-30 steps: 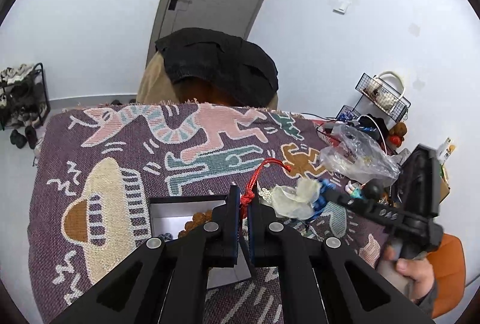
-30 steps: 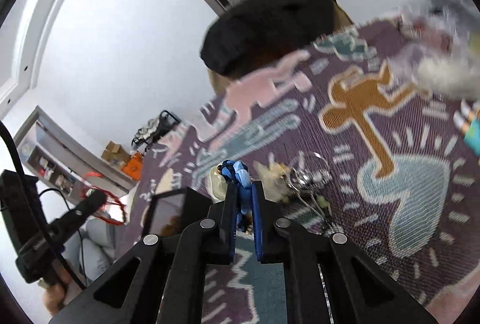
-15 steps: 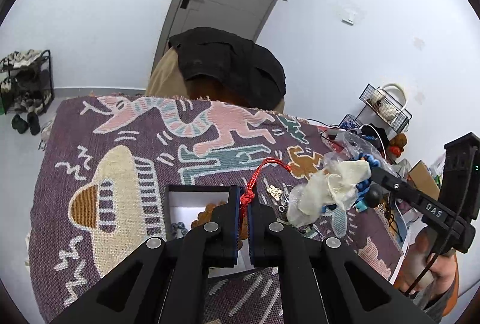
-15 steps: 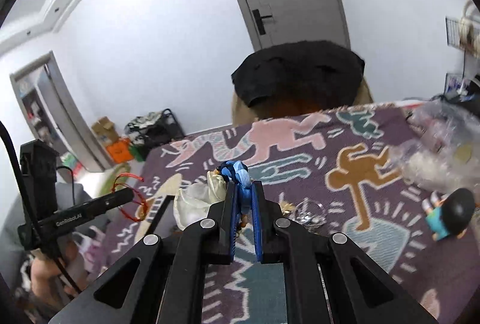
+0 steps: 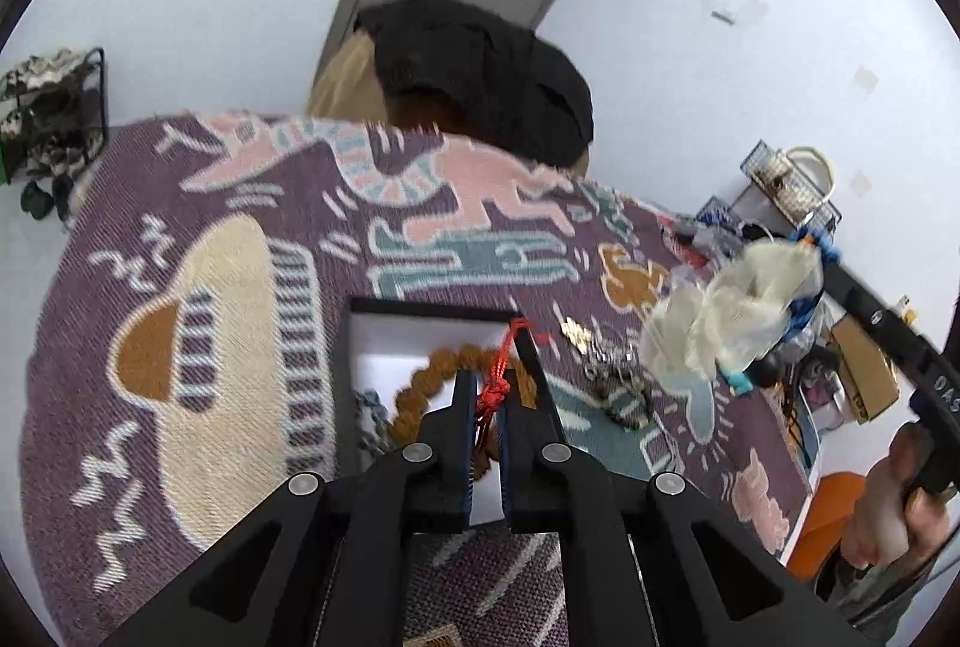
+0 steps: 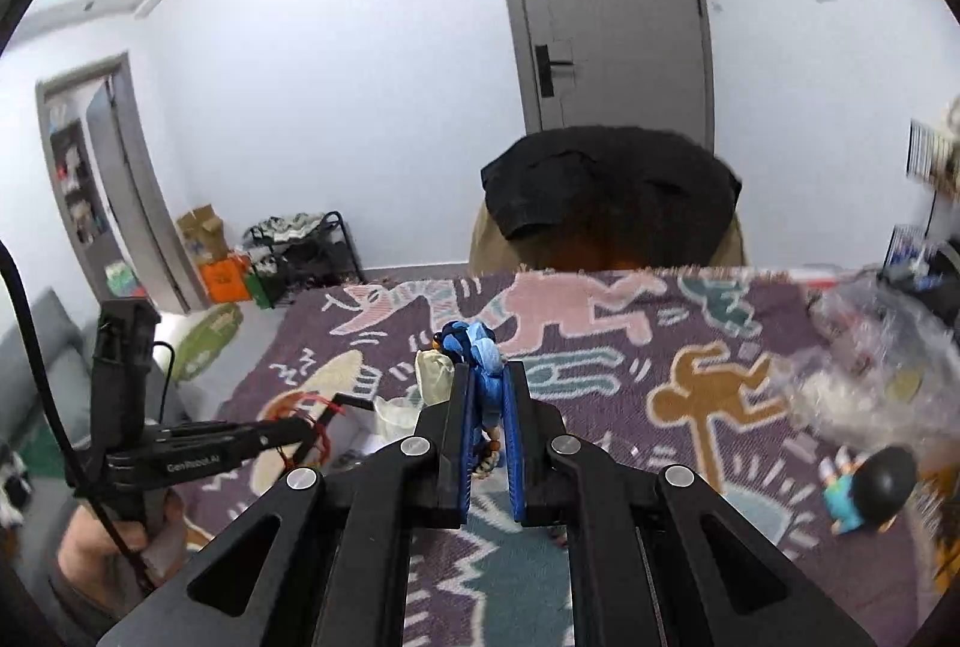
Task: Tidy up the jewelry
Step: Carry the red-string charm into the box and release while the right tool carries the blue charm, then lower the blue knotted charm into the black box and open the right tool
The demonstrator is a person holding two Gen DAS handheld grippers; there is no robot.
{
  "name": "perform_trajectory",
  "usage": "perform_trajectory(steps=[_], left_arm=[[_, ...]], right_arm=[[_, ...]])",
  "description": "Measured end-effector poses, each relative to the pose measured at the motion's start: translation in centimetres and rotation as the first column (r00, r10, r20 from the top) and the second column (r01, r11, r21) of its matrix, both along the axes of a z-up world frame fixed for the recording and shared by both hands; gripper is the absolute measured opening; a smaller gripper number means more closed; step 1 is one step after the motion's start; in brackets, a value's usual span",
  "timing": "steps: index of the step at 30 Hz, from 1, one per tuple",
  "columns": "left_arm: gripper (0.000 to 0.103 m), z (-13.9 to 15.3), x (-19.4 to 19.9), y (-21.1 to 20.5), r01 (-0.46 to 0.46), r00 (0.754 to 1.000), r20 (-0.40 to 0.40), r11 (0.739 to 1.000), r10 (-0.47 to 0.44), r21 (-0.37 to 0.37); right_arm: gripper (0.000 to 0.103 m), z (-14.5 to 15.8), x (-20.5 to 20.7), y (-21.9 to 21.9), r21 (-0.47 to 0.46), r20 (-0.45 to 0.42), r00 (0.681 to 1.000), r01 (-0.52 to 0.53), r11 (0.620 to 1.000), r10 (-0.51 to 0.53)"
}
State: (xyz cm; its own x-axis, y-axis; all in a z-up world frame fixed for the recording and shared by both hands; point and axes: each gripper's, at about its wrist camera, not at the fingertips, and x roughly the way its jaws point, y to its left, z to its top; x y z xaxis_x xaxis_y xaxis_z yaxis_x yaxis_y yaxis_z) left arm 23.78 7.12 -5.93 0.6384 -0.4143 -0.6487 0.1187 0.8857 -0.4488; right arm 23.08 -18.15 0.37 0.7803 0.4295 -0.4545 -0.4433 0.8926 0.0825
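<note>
My left gripper [image 5: 487, 395] is shut on a red knotted cord [image 5: 497, 384] and holds it over an open black box with a white lining [image 5: 414, 335]. A brown bead bracelet [image 5: 420, 395] and a grey-blue piece lie in the box. My right gripper [image 6: 485, 395] is shut on a blue cord [image 6: 480, 353] from which a cream gauze pouch [image 5: 732, 311] hangs in the air, right of the box. Loose metal jewelry [image 5: 612, 377] lies on the purple patterned cloth [image 5: 240, 287] right of the box.
A chair draped with a black garment [image 5: 480, 71] stands behind the table. A clear plastic bag [image 6: 870, 347] and a small doll figure [image 6: 870, 491] lie at the right. A wire basket [image 5: 786, 179] and clutter fill the right edge.
My left gripper has moved forward and down over the box with the red cord. My right gripper has lifted the pouch higher and further right.
</note>
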Motion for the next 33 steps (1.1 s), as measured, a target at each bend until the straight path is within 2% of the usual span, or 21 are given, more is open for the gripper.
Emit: perform_trajectory(steps=[2,3,5,6,7,8,17,27,30,31,33], left_arm=[[0.009,-0.5,0.2,-0.4,0.023,1.0,-0.016,1.0,-0.023,-0.011],[0.015,-0.6,0.2,-0.5,0.027,0.999,-0.019,1.0,-0.028,-0.013],[0.039,-0.6,0.2,-0.6,0.03,0.999,-0.015,0.999,-0.031,-0.016],[0.06,-0.6,0.0,-0.5,0.025,1.0,-0.004,0.999,-0.025,-0.021],[0.076,-0.4,-0.3,-0.3,0.016,1.0,0.015,1.0,-0.015,-0.027],[0.08,-0.1,-0.6,-0.1,0.004,0.999,0.036,0.999,-0.003,-0.033],[0.082,1.5,-2.1,2.7,-0.042,0.995,0.089,0.998,0.047,-0.056],[0.082,1.7,-4.0,7.4,-0.132,0.986,0.096,0.988,0.14,-0.078],[0.082,1.5,-4.3,8.5,-0.157,0.982,0.09,0.984,0.164,-0.085],[0.082,1.4,-4.3,8.9,-0.165,0.981,0.087,0.982,0.172,-0.089],[0.082,1.3,-4.4,9.5,-0.174,0.98,0.083,0.98,0.182,-0.097]], right_arm=[[0.01,0.2,-0.5,0.7,-0.057,0.047,0.999,-0.005,0.998,0.008],[0.01,0.3,-0.7,1.2,-0.084,0.066,0.998,-0.01,0.996,0.016],[0.01,0.4,-1.2,2.0,-0.144,0.106,0.994,-0.014,0.99,0.029],[0.01,0.4,-1.4,2.4,-0.172,0.121,0.992,-0.014,0.985,0.036],[0.01,0.4,-1.5,2.6,-0.19,0.129,0.991,-0.016,0.982,0.041],[0.01,0.5,-1.5,3.0,-0.205,0.134,0.99,-0.021,0.979,0.049],[0.01,0.9,-1.3,5.4,-0.168,0.097,0.988,-0.104,0.98,0.121],[0.01,0.2,-0.9,10.3,-0.158,0.061,0.978,-0.186,0.97,0.198],[0.01,-0.6,-0.3,11.7,-0.169,0.023,0.98,-0.191,0.967,0.197],[0.012,-1.0,0.0,12.0,-0.17,-0.002,0.98,-0.195,0.966,0.197],[0.026,-1.9,0.7,12.2,-0.158,-0.069,0.976,-0.216,0.963,0.208]])
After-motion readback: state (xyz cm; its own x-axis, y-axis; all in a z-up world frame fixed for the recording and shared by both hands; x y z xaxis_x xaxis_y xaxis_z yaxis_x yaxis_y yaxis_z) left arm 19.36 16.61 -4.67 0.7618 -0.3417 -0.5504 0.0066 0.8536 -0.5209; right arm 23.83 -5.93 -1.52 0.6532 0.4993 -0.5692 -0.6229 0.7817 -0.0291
